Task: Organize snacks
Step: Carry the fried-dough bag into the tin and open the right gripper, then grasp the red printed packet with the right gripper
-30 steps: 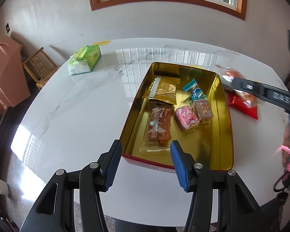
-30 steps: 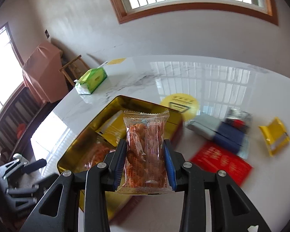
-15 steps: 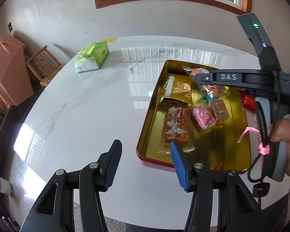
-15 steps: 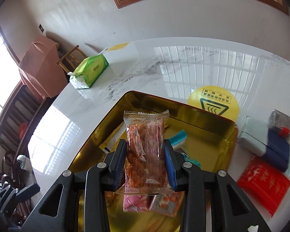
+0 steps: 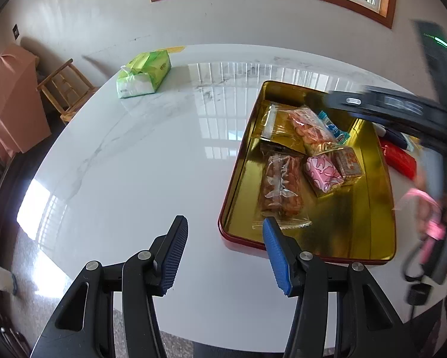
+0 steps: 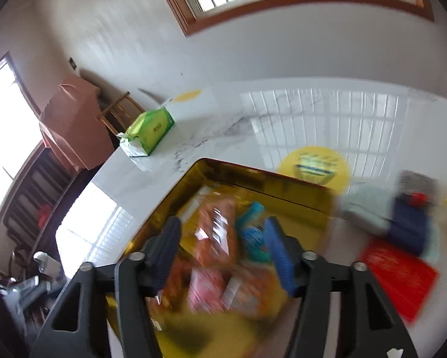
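A gold tin tray (image 5: 372,232) with a red rim lies on the white marble table and holds several snacks: two clear packs of orange biscuits (image 5: 308,129) (image 5: 280,185), a gold pouch (image 5: 275,126), a pink packet (image 5: 323,173), a blue wrapper (image 5: 333,128). My left gripper (image 5: 224,256) is open and empty at the tray's near left corner. My right gripper (image 6: 222,256) is open and empty above the tray (image 6: 283,183); the biscuit pack (image 6: 217,232) lies in the tray below it. The right wrist view is blurred.
A green tissue pack (image 5: 142,74) lies at the table's far left. Right of the tray are a red packet (image 6: 399,274), a navy and pale pack (image 6: 402,223), a yellow packet at the frame edge and a round yellow sticker (image 6: 312,164). A wooden chair (image 5: 65,86) stands beyond the table.
My right gripper opened and let the biscuit pack drop into the tray, then began pulling away. My left gripper drifted left, still open.
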Demonstrator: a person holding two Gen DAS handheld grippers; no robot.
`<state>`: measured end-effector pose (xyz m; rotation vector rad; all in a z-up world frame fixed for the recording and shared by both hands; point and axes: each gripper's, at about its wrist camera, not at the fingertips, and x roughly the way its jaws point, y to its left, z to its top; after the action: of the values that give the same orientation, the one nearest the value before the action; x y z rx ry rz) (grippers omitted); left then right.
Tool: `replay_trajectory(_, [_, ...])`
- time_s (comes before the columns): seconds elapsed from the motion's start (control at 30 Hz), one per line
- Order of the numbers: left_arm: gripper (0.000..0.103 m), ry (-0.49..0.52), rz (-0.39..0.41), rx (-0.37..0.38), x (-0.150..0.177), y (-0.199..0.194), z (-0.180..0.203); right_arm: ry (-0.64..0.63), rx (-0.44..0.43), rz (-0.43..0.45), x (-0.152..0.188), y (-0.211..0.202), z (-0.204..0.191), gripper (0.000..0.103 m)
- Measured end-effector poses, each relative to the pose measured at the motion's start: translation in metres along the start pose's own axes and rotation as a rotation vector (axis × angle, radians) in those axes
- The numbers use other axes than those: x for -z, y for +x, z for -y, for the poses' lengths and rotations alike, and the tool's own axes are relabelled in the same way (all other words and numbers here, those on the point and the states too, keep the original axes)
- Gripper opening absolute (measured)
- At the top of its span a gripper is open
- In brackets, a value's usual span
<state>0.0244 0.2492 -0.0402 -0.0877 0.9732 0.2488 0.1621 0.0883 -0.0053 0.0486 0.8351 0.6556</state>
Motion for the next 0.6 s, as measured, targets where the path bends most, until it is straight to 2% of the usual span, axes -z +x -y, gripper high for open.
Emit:
replay_trajectory(0.07, [0.054,0.003,0.012,0.000,0.000,-0.005,0.001,-0.062,0.047,-0.006,0.014,-0.023,0.019,0.072])
replay_trajectory(0.1, [0.054,0.003,0.017,0.002,0.000,-0.007,0.001,-0.104,0.107,-0.015,0.023,-0.035,0.035,0.073])
replay_trajectory(0.17, [0.054,0.004,0.018,0.010,0.000,-0.008,0.004,-0.125,0.168,-0.068,0.032,-0.045,0.065,0.073])
replay_trajectory(0.3, [0.057,0.011,0.003,0.035,0.000,-0.008,0.019,-0.093,0.194,-0.164,0.036,-0.047,0.115,0.073])
replay_trajectory(0.4, [0.057,0.029,-0.001,0.054,-0.001,-0.009,0.034,-0.129,0.136,-0.202,0.033,-0.035,0.119,0.073])
replay_trajectory(0.47, [0.057,0.050,0.004,0.053,-0.002,-0.011,0.043,-0.187,0.164,-0.225,0.035,-0.022,0.115,0.073])
replay_trajectory(0.6, [0.058,0.081,0.005,0.047,-0.003,-0.013,0.054,-0.242,0.163,-0.258,0.032,0.007,0.109,0.074])
